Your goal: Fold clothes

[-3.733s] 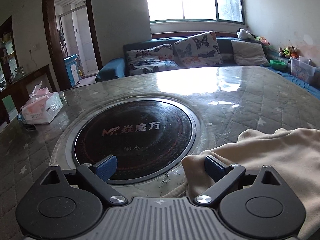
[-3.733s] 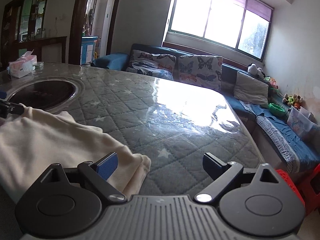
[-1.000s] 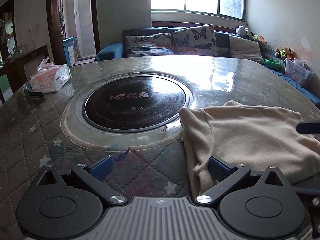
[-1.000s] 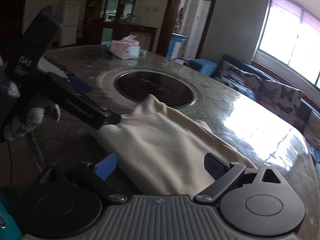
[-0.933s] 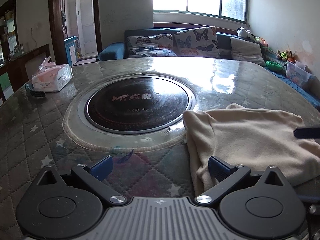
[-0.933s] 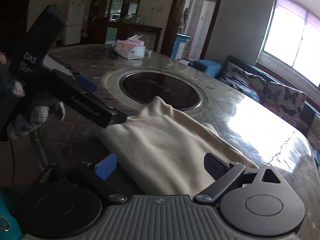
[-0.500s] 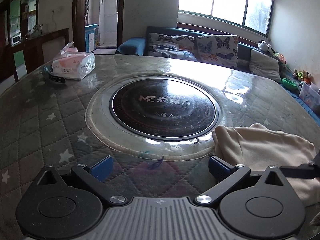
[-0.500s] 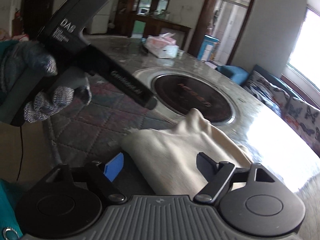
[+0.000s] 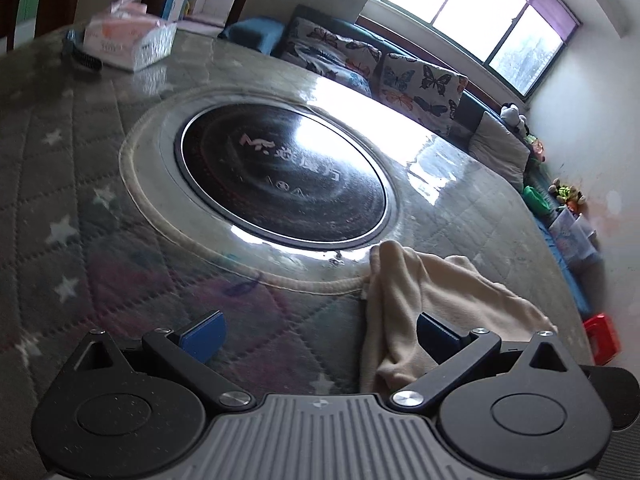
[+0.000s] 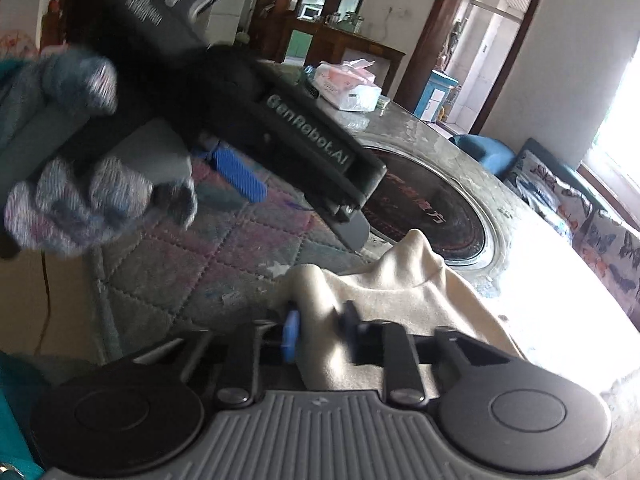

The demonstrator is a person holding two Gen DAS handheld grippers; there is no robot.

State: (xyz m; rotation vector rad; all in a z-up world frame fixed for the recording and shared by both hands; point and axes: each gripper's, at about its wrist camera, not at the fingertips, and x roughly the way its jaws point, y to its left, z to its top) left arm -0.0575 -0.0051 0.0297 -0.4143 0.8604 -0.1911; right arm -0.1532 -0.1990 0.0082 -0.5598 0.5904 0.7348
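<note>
**Cream garment gathered at bench edge as fold gets under way**

A cream garment [image 9: 432, 300] is seen bunched on the quilted bench [image 9: 60, 184], lying at about four o'clock from the round black cooktop [image 9: 280, 180] set into the bench's middle. In the right wrist view, the right gripper [image 10: 318, 330] is drawn in narrow, and a pinch of the cloth's near edge is held between its fingers. The left gripper [image 9: 320, 334] is spread wide with nothing held; its right finger [image 9: 436, 334] is laid against the garment's rumpled left edge, while only bare bench is faced by the other. A tissue box [image 9: 128, 42] is set at the far side, at about ten o'clock from the cooktop, well apart from the cloth. The step in hand is judged to be an early one: an edge is being taken up so that the garment can be spread or doubled over. For the next move, a hold by the left gripper on the near corner is probably called for.
</note>
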